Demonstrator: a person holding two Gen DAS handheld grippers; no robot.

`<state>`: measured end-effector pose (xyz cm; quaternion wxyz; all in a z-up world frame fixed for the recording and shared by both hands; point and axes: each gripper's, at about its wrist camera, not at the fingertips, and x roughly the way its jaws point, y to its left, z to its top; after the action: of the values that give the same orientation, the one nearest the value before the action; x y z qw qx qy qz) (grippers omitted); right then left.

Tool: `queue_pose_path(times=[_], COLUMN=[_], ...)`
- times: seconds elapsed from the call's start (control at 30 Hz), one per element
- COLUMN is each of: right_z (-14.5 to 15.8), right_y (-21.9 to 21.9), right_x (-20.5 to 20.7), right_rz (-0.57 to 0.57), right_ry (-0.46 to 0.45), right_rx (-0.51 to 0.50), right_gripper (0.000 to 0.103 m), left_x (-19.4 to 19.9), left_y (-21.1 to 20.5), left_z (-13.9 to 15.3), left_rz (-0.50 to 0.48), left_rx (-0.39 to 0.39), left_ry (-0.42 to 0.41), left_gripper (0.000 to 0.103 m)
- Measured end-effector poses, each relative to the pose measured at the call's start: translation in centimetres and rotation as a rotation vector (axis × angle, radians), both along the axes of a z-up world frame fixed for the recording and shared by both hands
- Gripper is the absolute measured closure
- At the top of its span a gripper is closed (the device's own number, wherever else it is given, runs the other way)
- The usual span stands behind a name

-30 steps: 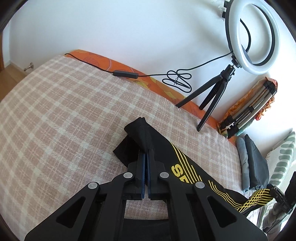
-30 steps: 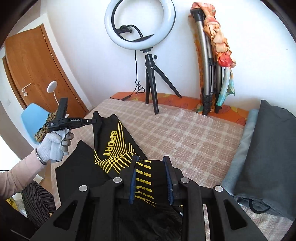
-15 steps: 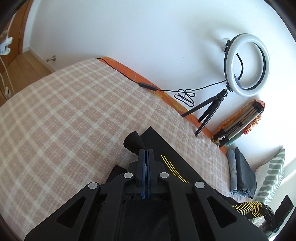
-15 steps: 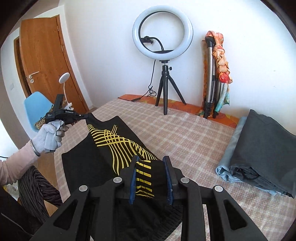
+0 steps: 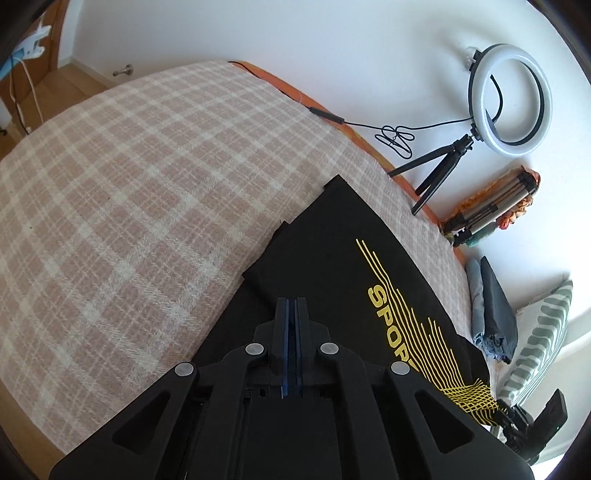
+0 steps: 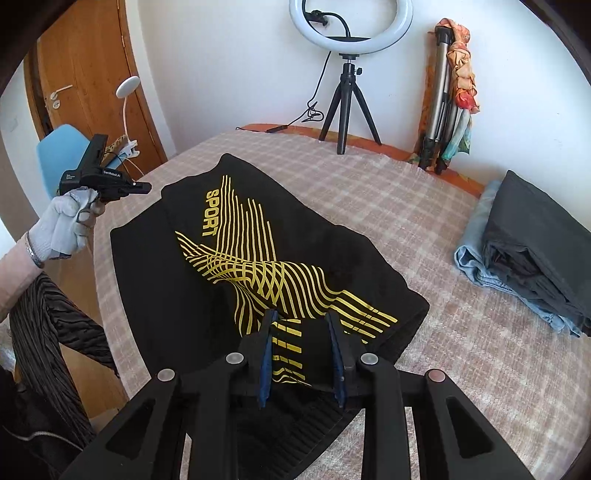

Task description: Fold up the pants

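While the pants [image 6: 236, 258] are lying flat on the plaid bed [image 6: 461, 332]:
Pants: being spread beside the folded clothes [image 6: 532, 251], ring light [image 6: 351, 22] behind.
Left gripper [image 5: 291, 306]: being kept with fingers pressed together, no cloth between, above the pants.
Right gripper [image 6: 301, 325]: being held parted around a bunched pants edge, pads apparently touching it.

My left wrist camera looks down close over the pants [image 5: 332, 266] toward the ring light [image 5: 509, 99]; my right faces the same light [image 6: 351, 22] across the bed [image 6: 461, 332].
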<state>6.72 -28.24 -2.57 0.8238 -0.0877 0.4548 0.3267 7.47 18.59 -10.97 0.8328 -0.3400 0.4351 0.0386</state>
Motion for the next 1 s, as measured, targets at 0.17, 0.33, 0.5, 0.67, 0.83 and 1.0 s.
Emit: queue_pose_path(times=[0.17,0.33,0.5,0.67,0.83,1.0], right_z=[0.8,1.3,0.5,-0.4,-0.9,-1.0], right_y=[0.2,0.2,0.0,-0.5,-0.7,-0.6], right_x=[-0.1,0.0,0.1,0.5,0.9,1.1], right_rz=[-0.010,-0.010,-0.003,-0.014,-0.026,-0.034], right_ry=[-0.028,-0.042,-0.026,-0.009,0.001,0.003], right_rx=[-0.004,-0.004,-0.003,0.002,0.002,-0.005], right_gripper=[0.077,0.077,0.077,0.077,0.077,0.077], left_x=[0.9,1.0,1.1,2.7,3.3,2.8], left_y=[-0.3,-0.1,0.2,0.0,-0.4,0.2], left_z=[-1.1,-3.0,-3.2,-3.4,-3.8,-3.6], left_rz=[0.022,0.084,0.117,0.147,0.151,0.179], left_rx=[-0.082,-0.151,-0.152,-0.139,-0.120,-0.117], left_ry=[0.017,0.071,0.049,0.033,0.021,-0.012], left_gripper=[0.068,0.068,0.066,0.062,0.099,0.101])
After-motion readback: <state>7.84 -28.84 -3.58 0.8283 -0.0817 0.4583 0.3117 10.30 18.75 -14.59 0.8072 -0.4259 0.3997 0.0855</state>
